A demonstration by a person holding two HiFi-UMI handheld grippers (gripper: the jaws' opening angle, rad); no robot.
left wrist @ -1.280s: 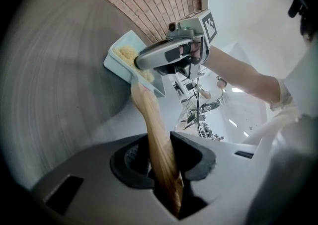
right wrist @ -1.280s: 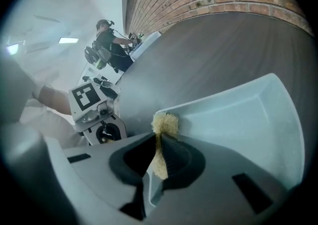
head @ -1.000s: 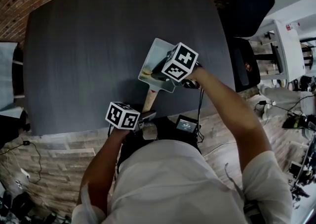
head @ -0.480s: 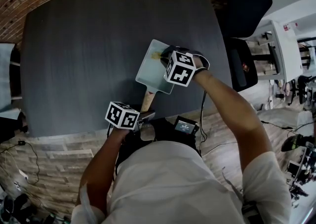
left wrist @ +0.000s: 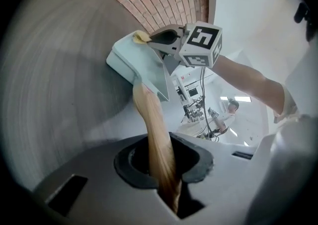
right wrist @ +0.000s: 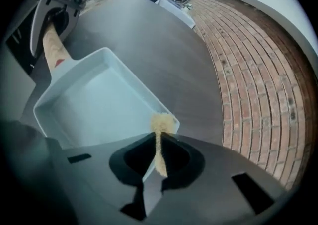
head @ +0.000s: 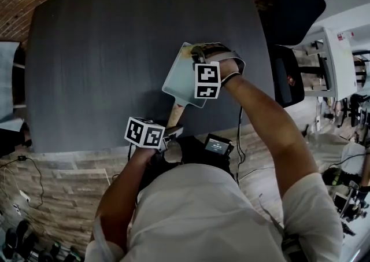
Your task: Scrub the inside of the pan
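Observation:
A pale blue-green rectangular pan (head: 180, 79) lies on the dark grey table (head: 104, 52) near its front edge, its wooden handle (head: 174, 117) pointing toward me. My left gripper (head: 171, 132) has that handle (left wrist: 154, 124) between its jaws, which are closing on it. A thin yellow scrub pad (right wrist: 163, 122) is pinched in my right gripper (right wrist: 158, 162), which is shut on it. The pad (head: 186, 48) rests at the pan's (right wrist: 99, 105) far corner, against the rim. From the left gripper view, the right gripper (left wrist: 171, 40) hangs over the pan's (left wrist: 136, 65) far end.
A brick wall (right wrist: 258, 70) runs along the table's far side. A black chair (head: 289, 6) stands off the table's right edge. The pan sits close to the front edge, with bare tabletop to the left and behind it.
My right gripper has swept the scrub pad across the pan, from its near left side to the far corner. The left gripper stays at the handle.

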